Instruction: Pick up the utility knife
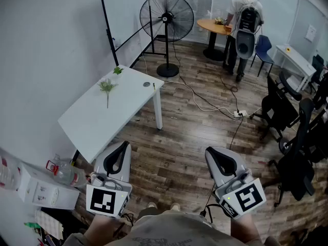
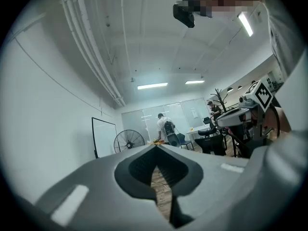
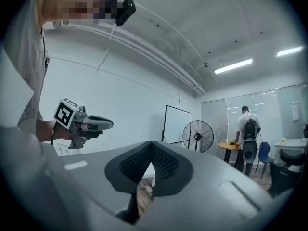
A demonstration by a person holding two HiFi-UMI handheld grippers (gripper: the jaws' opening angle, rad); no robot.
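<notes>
The left gripper [image 1: 118, 155] at 7 o'clock and the right gripper [image 1: 221, 157] at 5 o'clock are both pressed closed and empty. The utility knife isn't clearly visible. It may be the small dark object [image 1: 147, 84] on the white table [image 1: 102, 118] at 11 o'clock. Arriving with the jaws unopened could knock it off.

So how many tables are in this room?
3: a white rectangular table near the left wall, a round wooden table at the back, a narrow white desk far right. Others may be hidden.

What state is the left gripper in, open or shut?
Shut, holding nothing: the left gripper shows its jaw tips touching in its own view, only floor visible through the slit below.
</notes>
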